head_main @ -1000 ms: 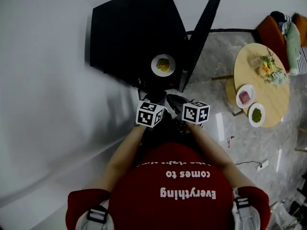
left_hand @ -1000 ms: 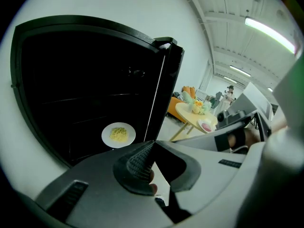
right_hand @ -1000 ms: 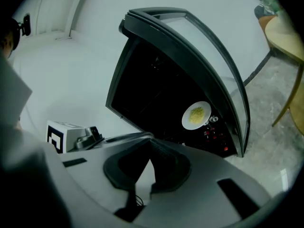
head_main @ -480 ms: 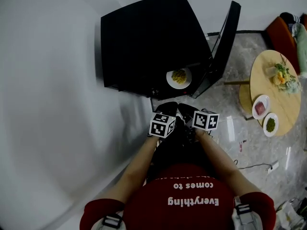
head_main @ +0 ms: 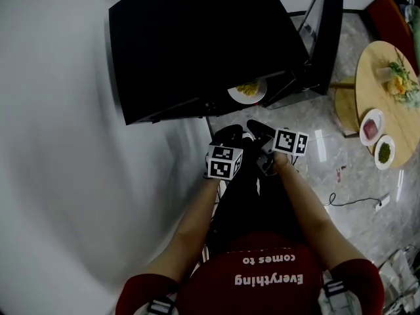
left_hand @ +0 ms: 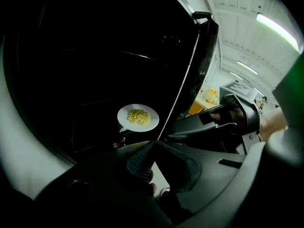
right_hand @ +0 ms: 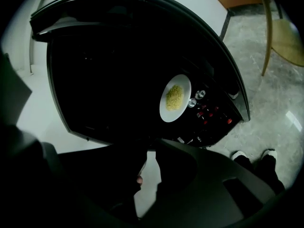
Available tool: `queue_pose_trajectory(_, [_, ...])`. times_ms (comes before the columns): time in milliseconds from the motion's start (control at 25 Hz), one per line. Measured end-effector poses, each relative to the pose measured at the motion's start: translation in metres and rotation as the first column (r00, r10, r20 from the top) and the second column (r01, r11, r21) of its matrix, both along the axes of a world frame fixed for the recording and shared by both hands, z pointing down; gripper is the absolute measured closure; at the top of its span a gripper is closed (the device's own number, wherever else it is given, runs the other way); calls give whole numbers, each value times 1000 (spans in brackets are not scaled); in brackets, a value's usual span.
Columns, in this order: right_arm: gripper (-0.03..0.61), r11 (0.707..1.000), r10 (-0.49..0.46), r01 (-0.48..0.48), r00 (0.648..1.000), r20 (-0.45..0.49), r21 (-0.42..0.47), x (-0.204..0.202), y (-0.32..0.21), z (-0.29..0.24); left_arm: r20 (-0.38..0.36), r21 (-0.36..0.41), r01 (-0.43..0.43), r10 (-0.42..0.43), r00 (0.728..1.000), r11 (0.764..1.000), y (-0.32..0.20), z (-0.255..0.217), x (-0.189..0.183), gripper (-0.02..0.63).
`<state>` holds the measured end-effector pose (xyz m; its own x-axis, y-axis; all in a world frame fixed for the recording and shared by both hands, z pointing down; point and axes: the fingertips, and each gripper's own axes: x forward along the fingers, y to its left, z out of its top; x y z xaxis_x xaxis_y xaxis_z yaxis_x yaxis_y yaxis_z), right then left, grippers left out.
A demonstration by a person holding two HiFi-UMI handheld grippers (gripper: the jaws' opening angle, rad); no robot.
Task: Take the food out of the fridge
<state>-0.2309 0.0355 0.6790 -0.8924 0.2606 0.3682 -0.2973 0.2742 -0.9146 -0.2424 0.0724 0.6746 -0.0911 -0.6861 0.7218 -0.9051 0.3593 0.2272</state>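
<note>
A white plate of yellow food [head_main: 247, 92] sits inside the black fridge [head_main: 197, 44], whose door [head_main: 328, 31] stands open to the right. The plate [left_hand: 138, 117] lies ahead of and above my left gripper [left_hand: 152, 145], whose jaw tips meet with nothing held. My right gripper [right_hand: 151, 153] also aims at the plate [right_hand: 175, 98] from a distance. Its jaws have just been opening and show a narrow gap with nothing in it. In the head view both marker cubes [head_main: 225, 161] [head_main: 291, 141] hang side by side just in front of the fridge.
Small bottles or cans [right_hand: 209, 110] stand low in the fridge beside the plate. A round wooden table [head_main: 367, 77] at the right carries a pink dish [head_main: 371, 126], a green dish [head_main: 384, 152] and flowers. A cable [head_main: 354, 202] lies on the stone floor. A white wall is at the left.
The head view has drawn closer to the fridge, which now fills more of the frame. Both grippers have sunk lower in front of it, still side by side. The plate has not moved.
</note>
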Motion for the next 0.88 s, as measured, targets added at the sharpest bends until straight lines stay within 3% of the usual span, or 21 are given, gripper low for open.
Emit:
queue_pose_trajectory(160, [506, 999, 46, -46, 999, -6, -19, -6, -13, 17, 0, 10, 21, -21, 1000, 1000, -5, 14, -8, 607])
queue_pose_trajectory(560, [485, 973, 211, -210, 977, 4, -99, -25, -46, 52, 1, 43, 59, -59, 998, 997, -17, 40, -24, 607])
queue_pose_trajectory(880, [485, 944, 296, -293, 955, -2, -154, -37, -62, 83, -64, 49, 168, -165, 984, 985, -9, 63, -39, 607])
